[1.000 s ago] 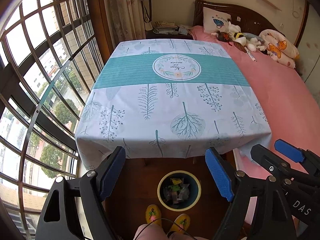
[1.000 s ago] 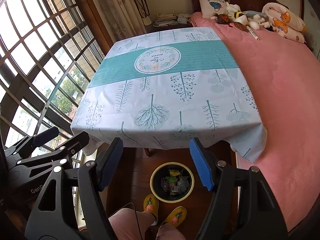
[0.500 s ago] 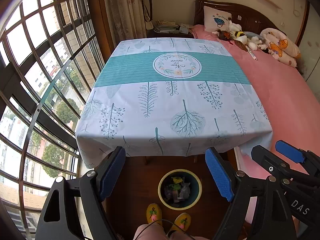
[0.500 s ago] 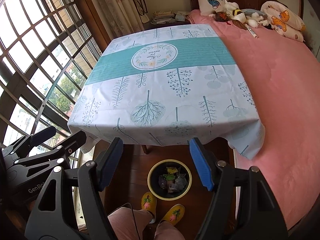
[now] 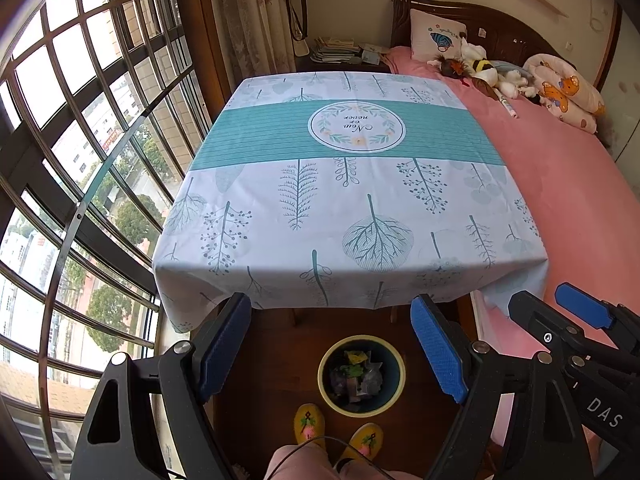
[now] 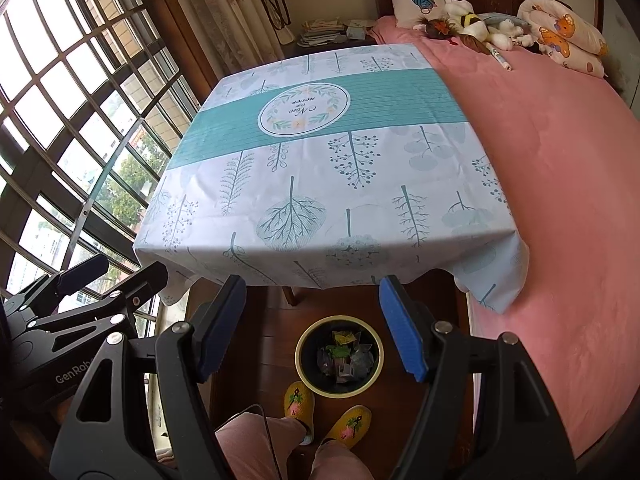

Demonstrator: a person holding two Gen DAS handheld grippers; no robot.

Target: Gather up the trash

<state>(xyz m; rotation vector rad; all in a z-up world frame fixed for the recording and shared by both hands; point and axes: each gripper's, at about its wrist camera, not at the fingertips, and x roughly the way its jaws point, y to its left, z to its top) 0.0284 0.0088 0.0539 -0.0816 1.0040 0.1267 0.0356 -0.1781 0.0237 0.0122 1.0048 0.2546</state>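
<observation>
Left claw (image 5: 332, 344): jaws spread wide, nothing between the blue pads. Right claw (image 6: 312, 328): jaws likewise spread wide, nothing held. The two claws hang side by side, both angled downward over the near edge of the desk (image 5: 352, 208).

The trash bin (image 5: 362, 408), round with a pale yellow rim, stands on the wooden floor below and just ahead of both claws, seen in the gap between each pair of jaws. It contains crumpled trash (image 5: 354, 376): wrappers in yellow, green and grey. The bin is apart from both claws.

The person's feet in yellow slippers (image 6: 298, 400) stand just behind the bin, nearer the claws.

Ahead of the claws the desk carries a tree-patterned cloth with a teal band. A pink bed (image 6: 560, 200) adjoins the desk on the right-claw side.
</observation>
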